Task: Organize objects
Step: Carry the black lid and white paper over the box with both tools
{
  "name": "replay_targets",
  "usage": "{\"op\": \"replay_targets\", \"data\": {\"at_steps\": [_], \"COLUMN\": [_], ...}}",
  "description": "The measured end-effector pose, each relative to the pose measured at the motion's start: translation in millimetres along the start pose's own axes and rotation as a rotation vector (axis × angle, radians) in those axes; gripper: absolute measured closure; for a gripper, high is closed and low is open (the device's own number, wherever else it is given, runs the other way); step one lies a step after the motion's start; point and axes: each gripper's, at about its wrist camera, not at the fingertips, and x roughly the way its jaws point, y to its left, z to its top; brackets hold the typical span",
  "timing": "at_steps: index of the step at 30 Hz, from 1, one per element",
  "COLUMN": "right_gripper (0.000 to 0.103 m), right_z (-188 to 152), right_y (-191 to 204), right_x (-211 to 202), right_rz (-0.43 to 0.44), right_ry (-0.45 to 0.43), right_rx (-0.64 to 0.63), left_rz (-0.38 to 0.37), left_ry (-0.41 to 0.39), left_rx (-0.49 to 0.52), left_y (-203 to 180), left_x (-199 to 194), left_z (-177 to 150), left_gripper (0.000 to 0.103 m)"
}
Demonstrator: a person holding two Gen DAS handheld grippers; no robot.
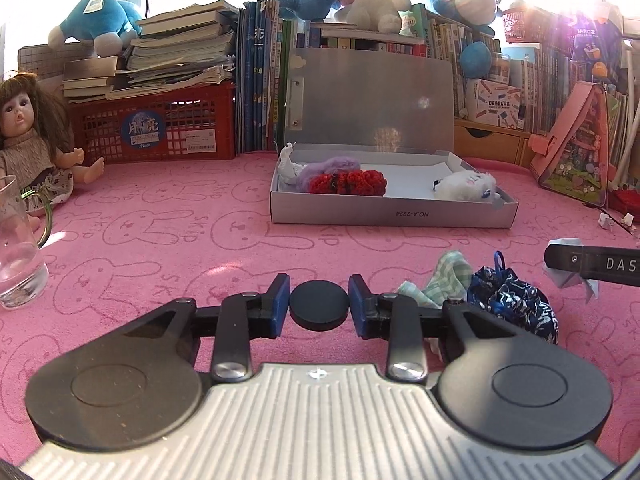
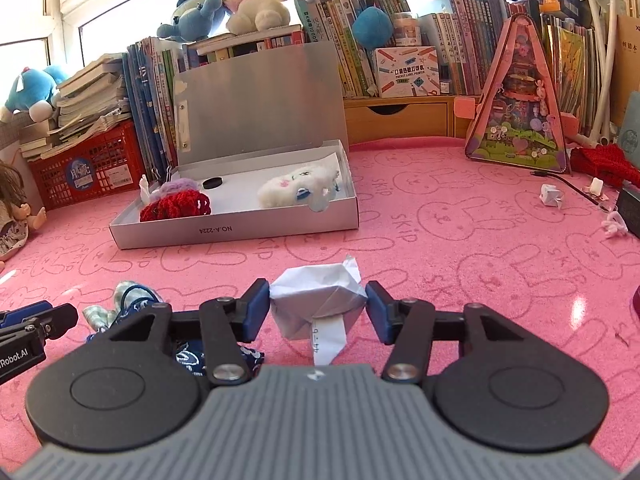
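Your left claw (image 1: 319, 307) is clamped on a black disc (image 1: 318, 306), both blue pads touching its edge. Your right claw (image 2: 316, 306) is clamped on a folded white paper shape (image 2: 316, 300), low over the pink tabletop (image 2: 460, 248). A blue patterned pouch (image 1: 514, 306) lies between the claws. Farther back, the open grey box (image 2: 240, 230) holds a red knitted piece (image 2: 176, 205) and a white plush (image 2: 298, 190).
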Motion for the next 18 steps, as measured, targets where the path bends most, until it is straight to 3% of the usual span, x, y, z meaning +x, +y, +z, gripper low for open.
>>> {"op": "replay_targets", "data": {"at_steps": [9,18], "right_gripper": [0.047,0.046], "right_z": [38,82], "right_y": [-4,-4], "right_x": [16,42], "right_rz": [0.068,0.146], "right_ry": [-0.021,-0.077], "right_rx": [0.038,0.063], "left_rz": [-0.050,-0.046], "left_ry": [-0.038,-0.053], "left_rx": [0.006,-0.001], "left_y": [-10,-16], "left_x": [26,70], "left_z": [47,89], "left_gripper": [0.066,0.066]}}
